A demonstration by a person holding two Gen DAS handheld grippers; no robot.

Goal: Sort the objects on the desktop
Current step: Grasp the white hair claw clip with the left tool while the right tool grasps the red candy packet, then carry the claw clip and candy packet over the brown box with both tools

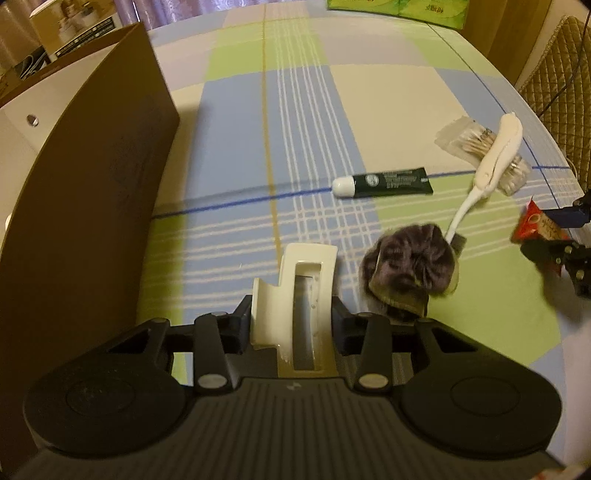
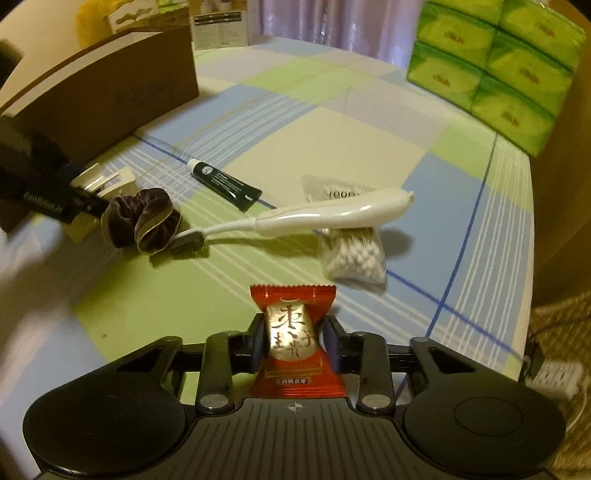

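Note:
My left gripper (image 1: 291,325) is shut on a cream hair claw clip (image 1: 295,291), held above the checked tablecloth. My right gripper (image 2: 293,347) is shut on a red candy packet (image 2: 293,332) with gold writing. In the left wrist view that packet (image 1: 535,229) and the right gripper (image 1: 565,236) show at the far right. On the cloth lie a dark velvet scrunchie (image 1: 410,262) (image 2: 142,218), a white toothbrush (image 1: 491,158) (image 2: 314,218), a dark green tube (image 1: 384,182) (image 2: 225,184) and a bag of cotton swabs (image 1: 476,147) (image 2: 351,254). The left gripper (image 2: 92,195) holds the clip (image 2: 107,181) at the right wrist view's left.
A brown box (image 1: 92,184) (image 2: 110,85) stands on the table's left side. Green tissue packs (image 2: 495,62) (image 1: 399,9) are stacked at the far right corner. A quilted chair back (image 1: 554,85) stands beyond the table's right edge (image 2: 528,295), and a white power strip (image 2: 554,376) lies below it.

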